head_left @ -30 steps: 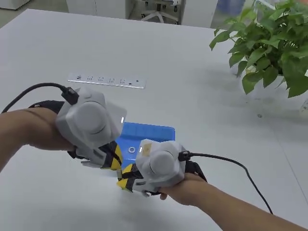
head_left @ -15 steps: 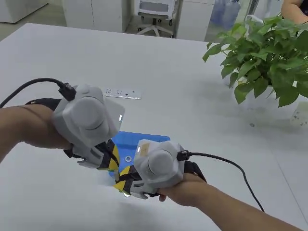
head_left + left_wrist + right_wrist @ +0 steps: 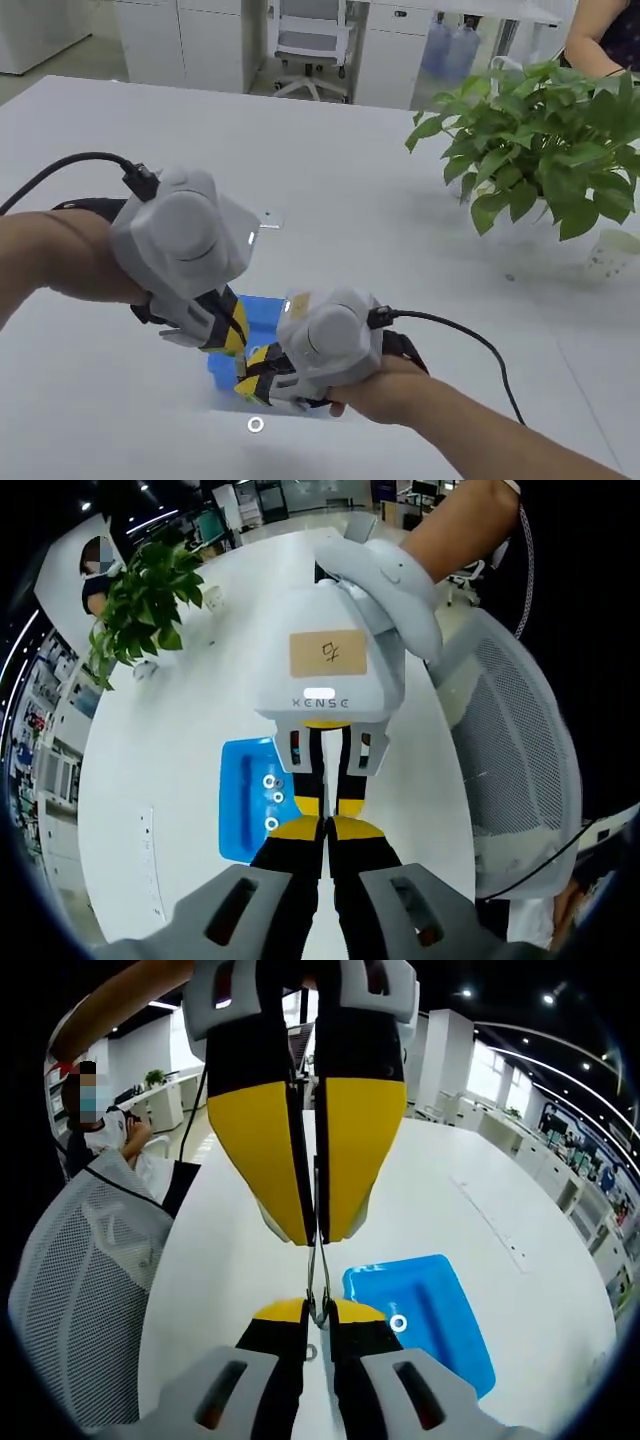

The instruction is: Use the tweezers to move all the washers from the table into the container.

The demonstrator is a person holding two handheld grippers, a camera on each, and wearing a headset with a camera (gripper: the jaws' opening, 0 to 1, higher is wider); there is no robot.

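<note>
A white table (image 3: 400, 250) carries a blue container (image 3: 258, 310), a lone washer (image 3: 256, 425) just beside it, and a potted plant (image 3: 530, 150) at the far right.

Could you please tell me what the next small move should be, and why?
Probably lower the tweezers toward the washer lying on the table beside the blue container: it is outside, while three washers already sit inside. The right gripper looks shut on them.

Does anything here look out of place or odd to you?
One small washer lies alone on the white table, just outside the blue container, while other washers sit inside it. Nothing looks spilled or damaged.
</note>
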